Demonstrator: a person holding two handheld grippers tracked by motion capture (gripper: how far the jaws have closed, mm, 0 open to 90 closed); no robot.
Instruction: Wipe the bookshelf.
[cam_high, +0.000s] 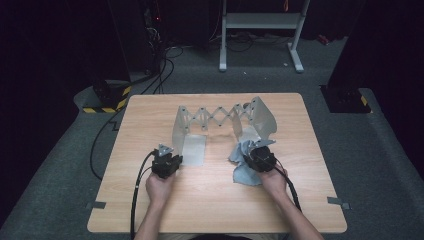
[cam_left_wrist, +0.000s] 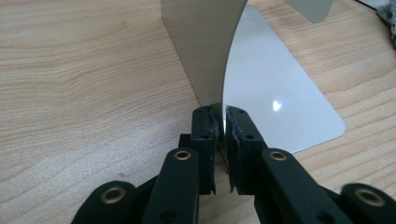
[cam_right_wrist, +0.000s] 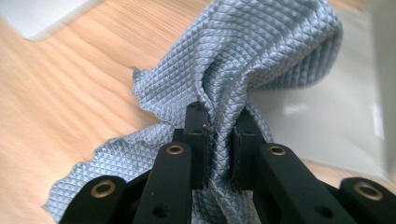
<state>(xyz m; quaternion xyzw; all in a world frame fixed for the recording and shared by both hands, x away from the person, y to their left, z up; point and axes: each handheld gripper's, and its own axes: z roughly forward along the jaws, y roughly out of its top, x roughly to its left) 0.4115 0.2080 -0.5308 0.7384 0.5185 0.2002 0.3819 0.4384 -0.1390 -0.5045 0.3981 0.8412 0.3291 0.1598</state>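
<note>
Grey cloth (cam_right_wrist: 261, 51) between right fingers (cam_right_wrist: 195, 128)

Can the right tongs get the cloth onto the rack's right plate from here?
Probably yes. The right tongs are shut on the grey cloth, right beside the rack's right plate, nothing between. The left tongs clamp the left plate, steadying the rack.

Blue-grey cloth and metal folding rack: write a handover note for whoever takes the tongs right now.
Left tongs: shut on the upright panel edge of the silver metal folding rack, steadying it at its left end.
Right tongs: shut on a bunched fold of the blue-grey waffle-weave cloth, lifted partly off the light wooden table, beside the rack's right panel.
Done: rack held, cloth picked up.
Left: probably carry the cloth onto the rack; it is not on it yet.
</note>
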